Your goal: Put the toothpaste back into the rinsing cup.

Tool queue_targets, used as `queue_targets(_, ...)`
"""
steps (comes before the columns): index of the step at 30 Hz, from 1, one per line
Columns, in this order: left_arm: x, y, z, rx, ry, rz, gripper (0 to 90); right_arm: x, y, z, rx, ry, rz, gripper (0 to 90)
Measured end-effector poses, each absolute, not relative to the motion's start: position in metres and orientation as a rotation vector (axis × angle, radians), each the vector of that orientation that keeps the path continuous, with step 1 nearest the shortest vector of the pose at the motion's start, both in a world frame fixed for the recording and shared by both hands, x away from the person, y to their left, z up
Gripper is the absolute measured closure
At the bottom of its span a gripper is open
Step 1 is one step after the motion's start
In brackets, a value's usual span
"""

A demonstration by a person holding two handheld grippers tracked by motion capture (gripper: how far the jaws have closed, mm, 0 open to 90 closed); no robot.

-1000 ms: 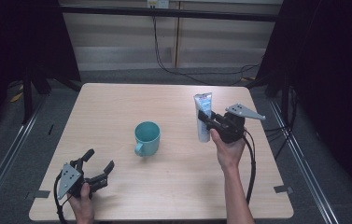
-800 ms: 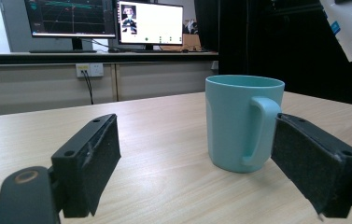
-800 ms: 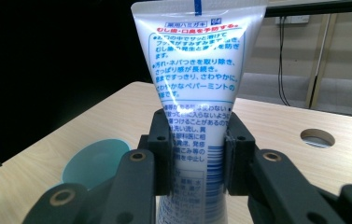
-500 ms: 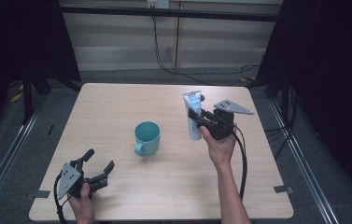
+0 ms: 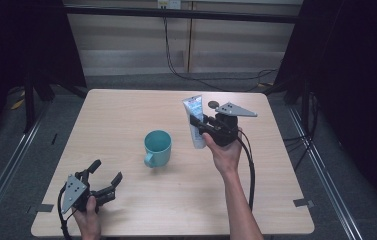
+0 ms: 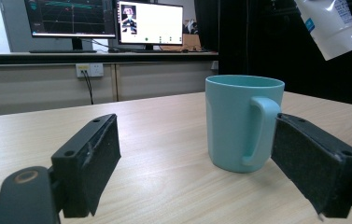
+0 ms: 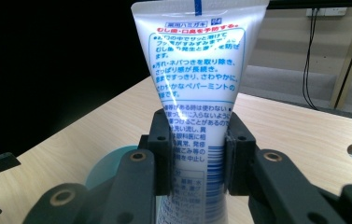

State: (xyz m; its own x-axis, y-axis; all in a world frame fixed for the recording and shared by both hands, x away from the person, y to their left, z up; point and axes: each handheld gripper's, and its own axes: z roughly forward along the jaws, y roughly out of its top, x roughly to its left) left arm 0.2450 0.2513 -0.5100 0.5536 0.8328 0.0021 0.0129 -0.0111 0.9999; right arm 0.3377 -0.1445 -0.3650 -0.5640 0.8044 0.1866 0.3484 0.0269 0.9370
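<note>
A white toothpaste tube (image 5: 194,122) is clamped between the jaws of the right gripper (image 5: 202,128), which is held up above the table (image 5: 126,115) by the person's right hand (image 5: 224,150). In the right gripper view the tube (image 7: 194,84) is seen standing upright between the two black pads, which are pressed against its lower half; its flat crimped end is turned upward and its printed back is faced toward the camera. The lower end of the tube is hidden behind the jaws. In the high view the tube is tilted a little, its top leaned toward the far left, and it is carried just right of and beyond a teal mug (image 5: 156,148).

The mug is set upright near the middle of the table, its handle turned toward the near left. Its inside is not shown clearly enough for contents to be told; in the left gripper view only the rim of the mug (image 6: 243,122) and its handle are presented.

The left gripper (image 5: 107,181) is held low at the near left corner of the table, its jaws spread apart with nothing between the pads. It is kept well apart from the mug, toward which it is pointed.
</note>
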Motion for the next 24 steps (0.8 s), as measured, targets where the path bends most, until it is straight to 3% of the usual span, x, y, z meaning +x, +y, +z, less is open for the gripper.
queue_targets(24,0.245,0.250,-0.510,1.439,0.783,0.751,15.6,0.350,-0.103,-0.366,1.134,1.961,1.604,69.9)
